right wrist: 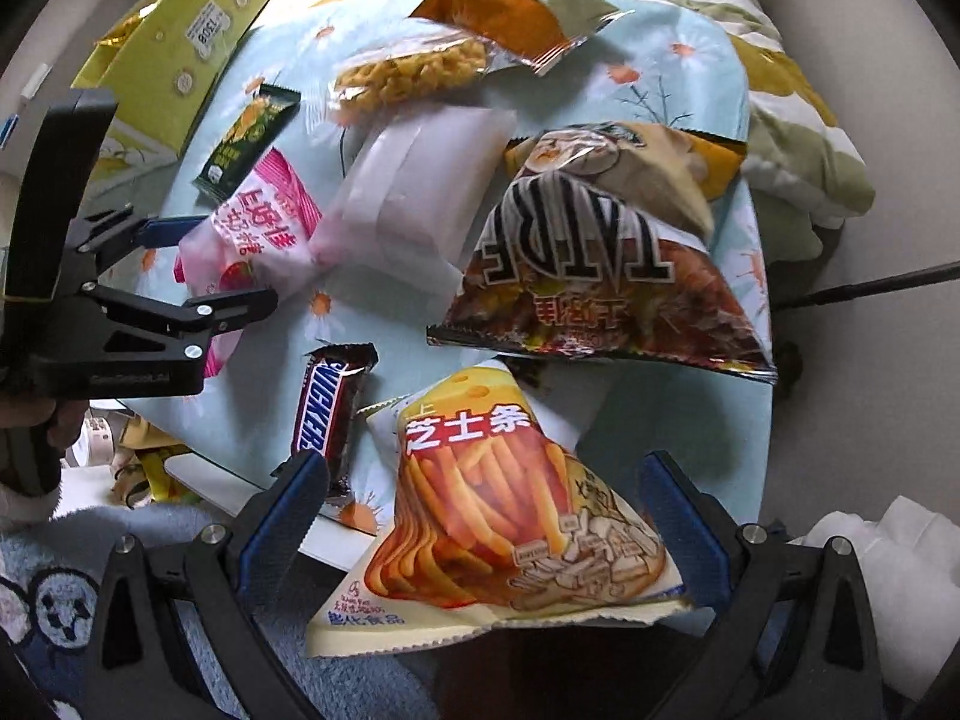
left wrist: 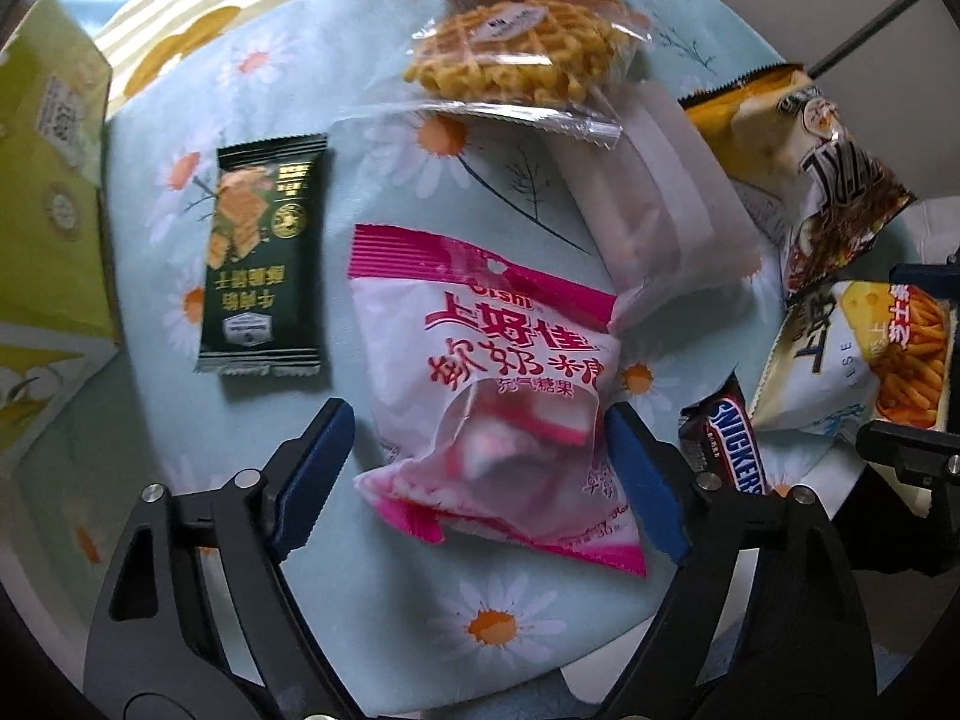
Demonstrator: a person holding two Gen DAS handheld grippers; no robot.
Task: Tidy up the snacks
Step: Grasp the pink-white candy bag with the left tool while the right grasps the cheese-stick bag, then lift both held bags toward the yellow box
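2 grippers are lowered over snacks scattered on the floral cloth (left wrist: 180, 540). The left gripper (left wrist: 480, 462) is spread around the pink marshmallow bag (left wrist: 492, 384), not yet clamped; the right gripper (right wrist: 480, 510) is released, straddling the cheese-stick bag (right wrist: 498, 516), apparently readied for pickup.

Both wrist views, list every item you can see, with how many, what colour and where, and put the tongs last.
marshmallow bag: one, pink and white, centre, between left tongs.
wafer packet: one, dark green, left of it.
waffle pack: one, clear wrap, far side.
white pouch: one, middle.
Snickers bar: one, brown, near edge.
cheese stick bag: one, cream and orange, overhanging edge.
chip bag: one, brown and yellow, right.
box: one, yellow-green, far left.
left tongs: open.
right tongs: open.
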